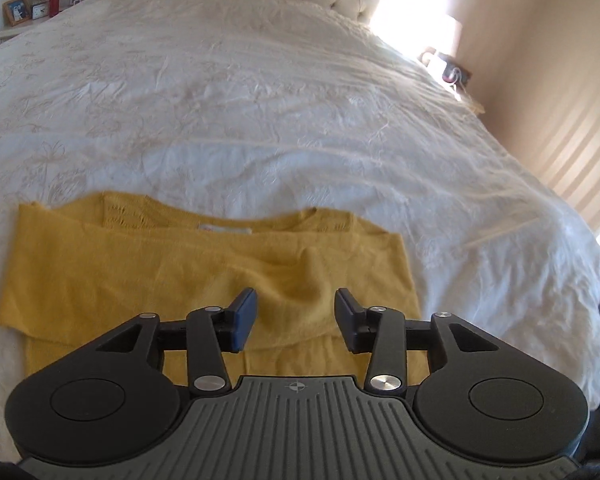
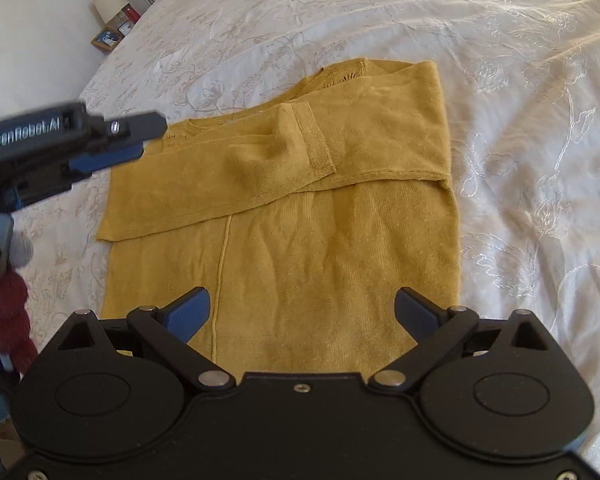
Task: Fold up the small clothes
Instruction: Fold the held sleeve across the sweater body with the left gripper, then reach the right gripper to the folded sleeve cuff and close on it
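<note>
The sweater (image 2: 284, 208) lies flat on the bed (image 2: 520, 120), collar away from the grippers, hem nearest them. Both sleeves are folded across the chest; the upper sleeve (image 2: 292, 148) ends in a ribbed cuff near the middle of the body.

Step in hand: sleeve folding appears complete, and the body fold is not yet made.

Left gripper (image 1: 296, 318): jaws part open, nothing between them. It is above the folded sleeve area, and the pads (image 1: 244, 320) do not press on cloth. In the right wrist view it enters from the left edge, blurred, off the left side of the sweater.

Right gripper (image 2: 302, 316): jaws wide, empty, poised above the lower body of the sweater near the hem.

Next move, as judged: each gripper takes one hem corner, and the hem is carried up toward the collar. This calls for:
- a pinch that takes both knit layers, not the bed cover;
- level, matched travel of both grippers, so the folded sleeves are not dragged out of place.

Not visible or unclear:
- The hem edge and both hem corners are hidden behind the gripper bodies in both views.
- The lower sleeve lies mostly under the upper one.
- Whether either gripper touches the cloth cannot be told.
- At the left edge of the right wrist view, dark red and grey objects (image 2: 10, 312) are cut off and unidentified.
</note>
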A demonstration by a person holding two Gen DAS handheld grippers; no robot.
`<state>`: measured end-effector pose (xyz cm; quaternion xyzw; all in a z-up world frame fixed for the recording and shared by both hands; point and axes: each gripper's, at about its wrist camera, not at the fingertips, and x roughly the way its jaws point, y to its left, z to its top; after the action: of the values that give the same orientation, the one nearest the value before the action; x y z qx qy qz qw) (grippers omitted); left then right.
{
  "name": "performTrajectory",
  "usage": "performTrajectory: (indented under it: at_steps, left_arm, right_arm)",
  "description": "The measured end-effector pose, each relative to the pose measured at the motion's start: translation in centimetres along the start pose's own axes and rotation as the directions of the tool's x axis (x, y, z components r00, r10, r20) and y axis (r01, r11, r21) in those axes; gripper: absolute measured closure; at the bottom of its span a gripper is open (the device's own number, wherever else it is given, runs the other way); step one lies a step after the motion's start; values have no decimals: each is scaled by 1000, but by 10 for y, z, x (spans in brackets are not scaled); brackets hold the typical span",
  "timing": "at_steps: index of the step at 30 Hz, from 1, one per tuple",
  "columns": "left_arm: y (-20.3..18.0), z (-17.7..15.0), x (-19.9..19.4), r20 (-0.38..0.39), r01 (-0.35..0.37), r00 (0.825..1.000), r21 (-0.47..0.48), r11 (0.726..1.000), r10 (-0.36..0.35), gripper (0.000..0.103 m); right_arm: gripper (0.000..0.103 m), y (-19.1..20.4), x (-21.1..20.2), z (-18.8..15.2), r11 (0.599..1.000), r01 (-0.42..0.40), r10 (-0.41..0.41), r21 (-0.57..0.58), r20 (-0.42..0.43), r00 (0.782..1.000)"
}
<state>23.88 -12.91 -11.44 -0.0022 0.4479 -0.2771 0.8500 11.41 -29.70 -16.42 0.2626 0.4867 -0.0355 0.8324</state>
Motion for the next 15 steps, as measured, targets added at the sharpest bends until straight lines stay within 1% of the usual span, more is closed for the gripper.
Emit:
performTrajectory:
  at_steps: [2, 4, 7, 9, 10, 12, 15]
  left_arm:
    - [15, -13, -2, -36, -56, 998, -5, 998, 55, 61]
    - [32, -25, -4, -79, -117, 990, -6, 993, 116, 61]
    - [63, -42, -7, -137, -204, 971, -29, 979, 198, 61]
    - [86, -46, -6, -168, -249, 957, -52, 967, 237, 61]
    - [96, -47, -6, -177, -268, 951, -64, 961, 253, 61]
    - [114, -47, -3, -189, -295, 943, -86, 952, 275, 61]
    - [137, -43, 3, -201, -325, 933, -114, 939, 298, 60]
  right_arm:
    - [4, 0, 5, 6, 1000, -7, 7, -4, 1, 1000]
    - [4, 2, 10, 13, 1000, -15, 16, -12, 6, 1000]
    - [7, 6, 21, 29, 999, -25, 25, -23, 21, 999]
    - [16, 9, 27, 40, 1000, -21, 22, -23, 38, 999]
    - [19, 10, 31, 45, 1000, -18, 19, -24, 48, 999]
    - [31, 12, 39, 57, 999, -13, 15, -32, 56, 998]
    - [33, 13, 53, 72, 999, 10, -8, -44, 52, 999]
